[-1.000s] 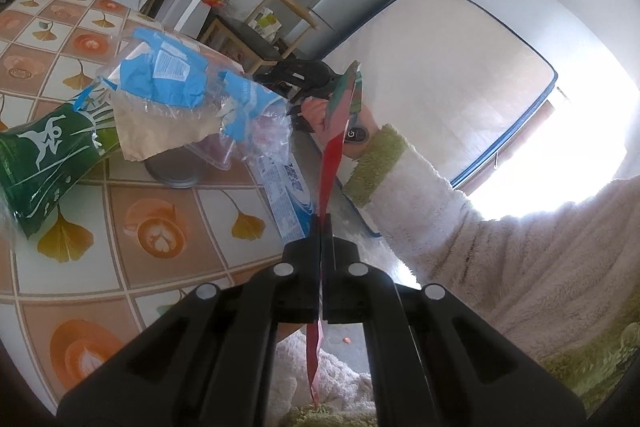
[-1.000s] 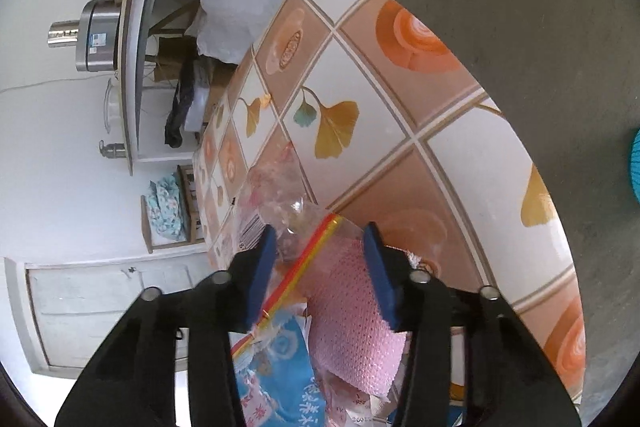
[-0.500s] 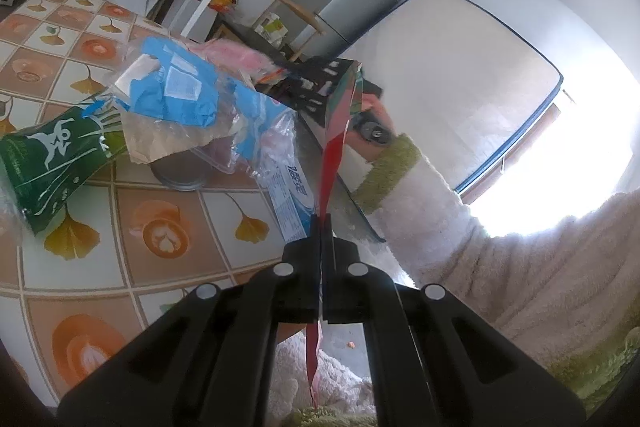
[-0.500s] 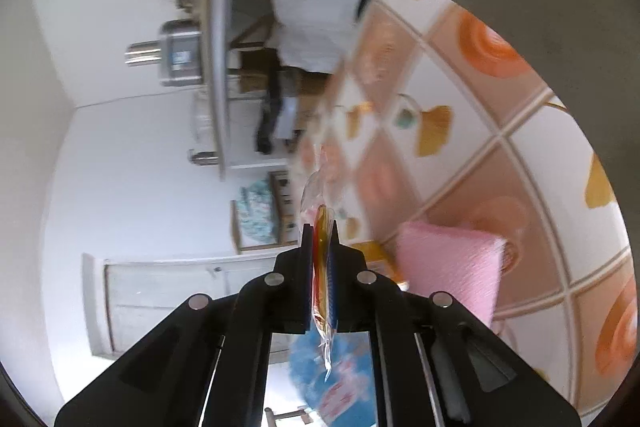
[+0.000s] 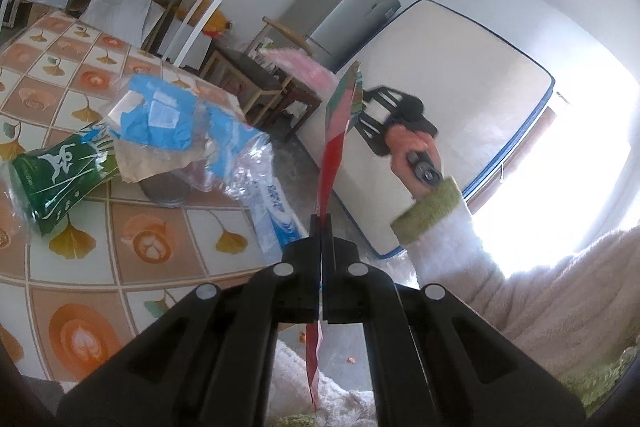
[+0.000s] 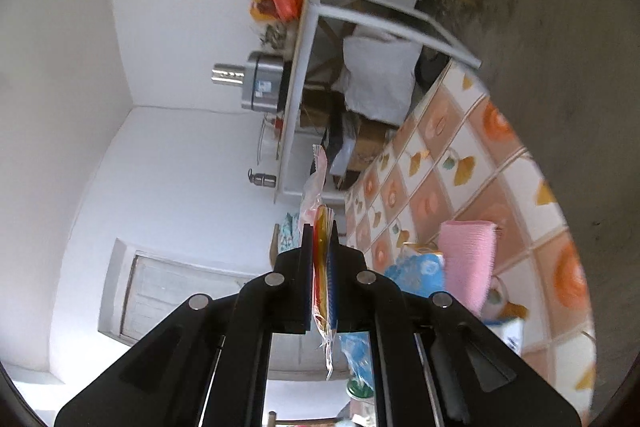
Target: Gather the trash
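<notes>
While left gripper [image 5: 321, 227] pinches red wrapper [image 5: 334, 147], right gripper [image 6: 320, 231] clamps clear wrapper [image 6: 319, 211].

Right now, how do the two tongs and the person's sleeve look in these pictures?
Both tools are matte black plastic. The left tongs have two angular fingers with round silver fasteners on the linkage. The right tongs look the same but carry blue ribbed pads. The sleeve is fluffy cream-white fleece, ending in an olive-green cuff.
</notes>
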